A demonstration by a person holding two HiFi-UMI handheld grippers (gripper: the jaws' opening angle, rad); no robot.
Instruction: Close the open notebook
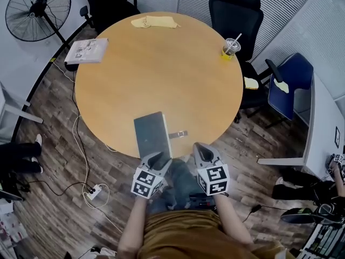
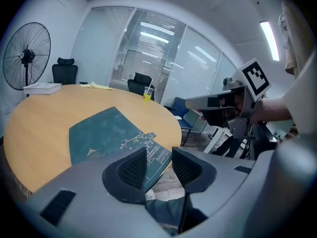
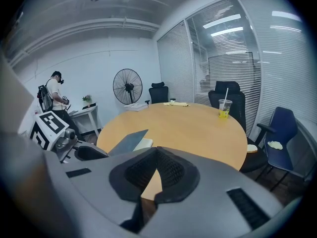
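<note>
The notebook lies at the near edge of the round wooden table, its dark teal cover up and a strap sticking out to its right. In the left gripper view the cover shows a pale printed drawing. In the right gripper view the cover sits slightly raised over white pages. My left gripper is open just short of the notebook's near corner, with nothing between its pads. My right gripper is shut and empty, to the right of the notebook.
Far across the table are a plastic cup of yellow drink, a yellow cloth and a stack of papers. Office chairs ring the table. A standing fan and a floor power strip are at left. A person stands by a side table.
</note>
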